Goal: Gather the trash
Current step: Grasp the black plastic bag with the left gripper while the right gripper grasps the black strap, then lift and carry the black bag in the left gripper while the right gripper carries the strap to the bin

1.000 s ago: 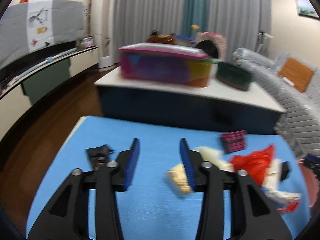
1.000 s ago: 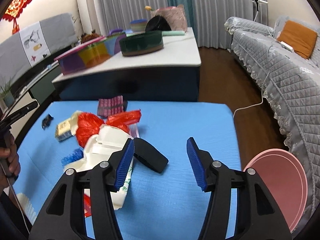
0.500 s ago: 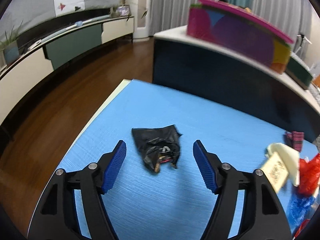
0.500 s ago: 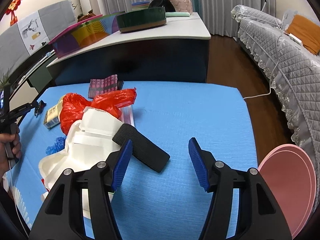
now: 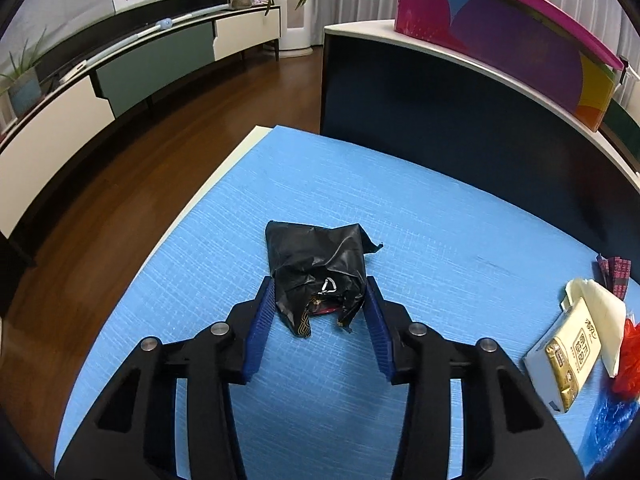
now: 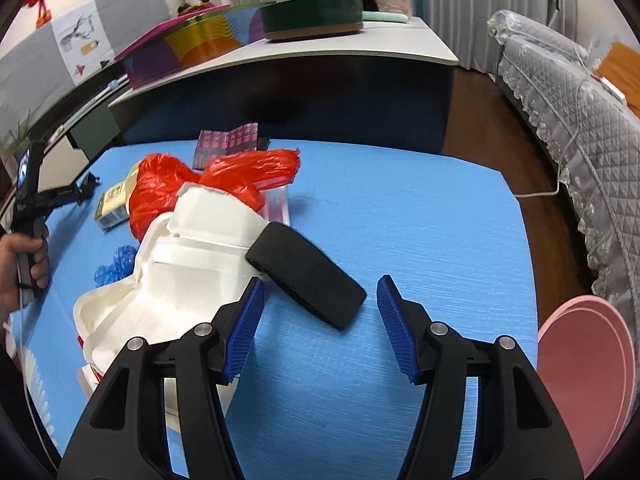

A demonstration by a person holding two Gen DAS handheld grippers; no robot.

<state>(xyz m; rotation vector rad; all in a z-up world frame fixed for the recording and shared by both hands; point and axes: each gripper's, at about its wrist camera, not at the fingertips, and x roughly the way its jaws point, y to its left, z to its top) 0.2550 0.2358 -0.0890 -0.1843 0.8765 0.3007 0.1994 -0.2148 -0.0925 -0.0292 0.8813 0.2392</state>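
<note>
A crumpled black wrapper (image 5: 316, 264) lies on the blue table (image 5: 420, 208). My left gripper (image 5: 320, 280) is down around it, its jaws closing, and both blue pads (image 5: 264, 312) touch the wrapper's sides. In the right wrist view my right gripper (image 6: 320, 282) hangs open just above the near end of a black foam block (image 6: 304, 276), with nothing gripped. That block leans on a white foam container (image 6: 192, 248). Behind them lie a red plastic bag (image 6: 176, 188), a tissue pack (image 6: 112, 204), a blue plastic scrap (image 6: 116, 264) and a patterned wrapper (image 6: 228, 140).
A pink bin (image 6: 588, 380) stands at the table's right edge. Beyond the blue table is a dark counter (image 6: 320, 80) with a colourful box (image 5: 500, 40) and a green tin (image 6: 312, 20). A grey sofa (image 6: 580, 112) is at the right, wooden floor (image 5: 120, 184) at the left.
My left gripper swung left from the pile to the black wrapper, sank over it, and its jaws narrowed until they met the wrapper. The right gripper sank a little over the black block.
</note>
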